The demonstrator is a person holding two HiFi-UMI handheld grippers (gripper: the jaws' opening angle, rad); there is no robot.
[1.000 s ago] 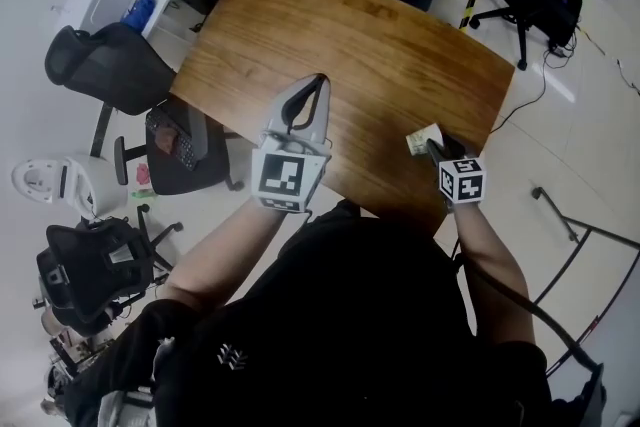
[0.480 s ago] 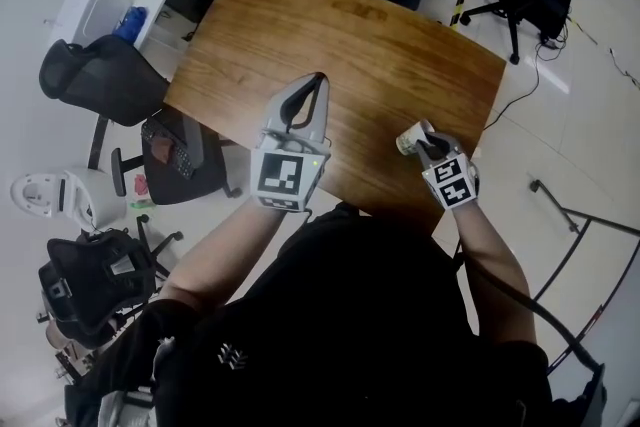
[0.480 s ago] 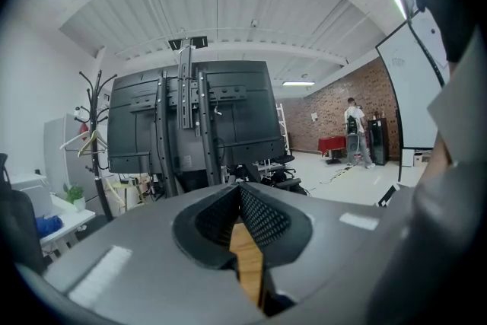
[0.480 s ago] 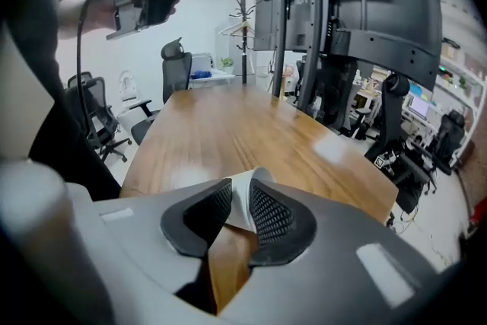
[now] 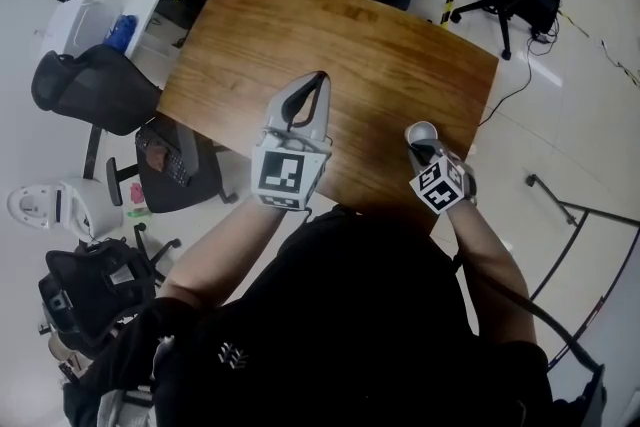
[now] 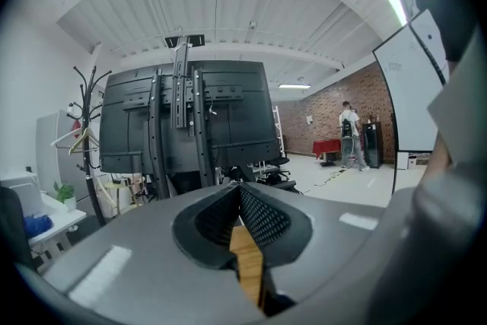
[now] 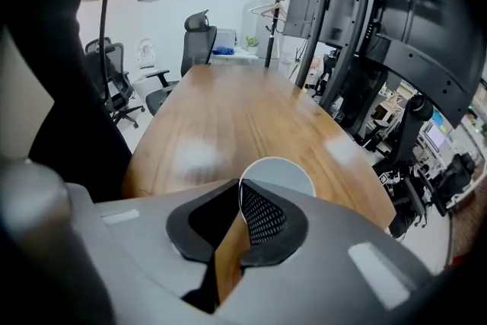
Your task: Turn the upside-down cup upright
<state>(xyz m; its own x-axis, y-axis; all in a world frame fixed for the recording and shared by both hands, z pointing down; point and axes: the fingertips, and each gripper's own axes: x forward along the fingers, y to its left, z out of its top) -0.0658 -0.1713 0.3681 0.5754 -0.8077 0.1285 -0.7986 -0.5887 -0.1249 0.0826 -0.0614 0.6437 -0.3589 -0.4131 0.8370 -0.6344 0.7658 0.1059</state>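
Now right claw (image 5: 418,151) has just been closing and pinches the rim of the white cup (image 5: 421,131), mouth up, at the 4 o'clock edge of the surface (image 5: 300,25). Left claw (image 5: 312,87) closed, empty, over mid-surface.

Your head camera looked steeply down on the table (image 5: 340,45) from above its near edge, high enough to take in the whole top. The camera on your left gripper (image 5: 318,80) rode above the table's near half, facing almost level past the far edge at screen stands (image 6: 190,125); of the table it caught only a sliver. The camera on your right gripper (image 5: 418,152) sat low over the table's near edge, tilted down along the top, close behind the cup (image 7: 278,173), on whose rim the jaws had just been closing. It shared the tabletop and left gripper with the head view.
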